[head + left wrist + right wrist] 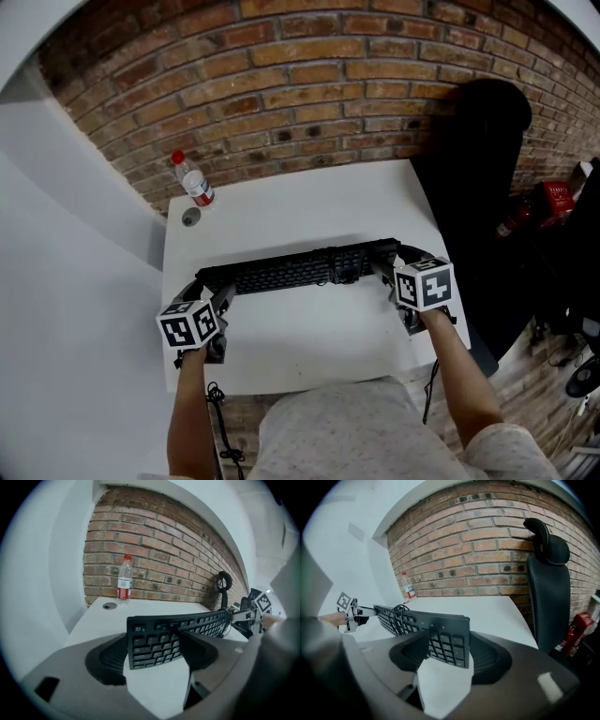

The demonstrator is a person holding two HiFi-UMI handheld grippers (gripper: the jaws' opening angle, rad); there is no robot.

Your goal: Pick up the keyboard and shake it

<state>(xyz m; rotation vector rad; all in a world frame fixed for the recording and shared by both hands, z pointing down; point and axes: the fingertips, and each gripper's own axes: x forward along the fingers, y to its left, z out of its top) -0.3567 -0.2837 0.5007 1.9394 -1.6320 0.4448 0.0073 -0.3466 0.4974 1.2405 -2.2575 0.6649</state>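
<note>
Table (309, 202): capped bottle (194, 181) upright; jaws clamp keyboard (291, 270).

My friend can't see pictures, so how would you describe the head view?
A left claw and a right claw grip the ends of a long black plastic keyboard just above a white square table. A clear plastic bottle with a red cap stands at the far left corner, near a brick wall.
</note>
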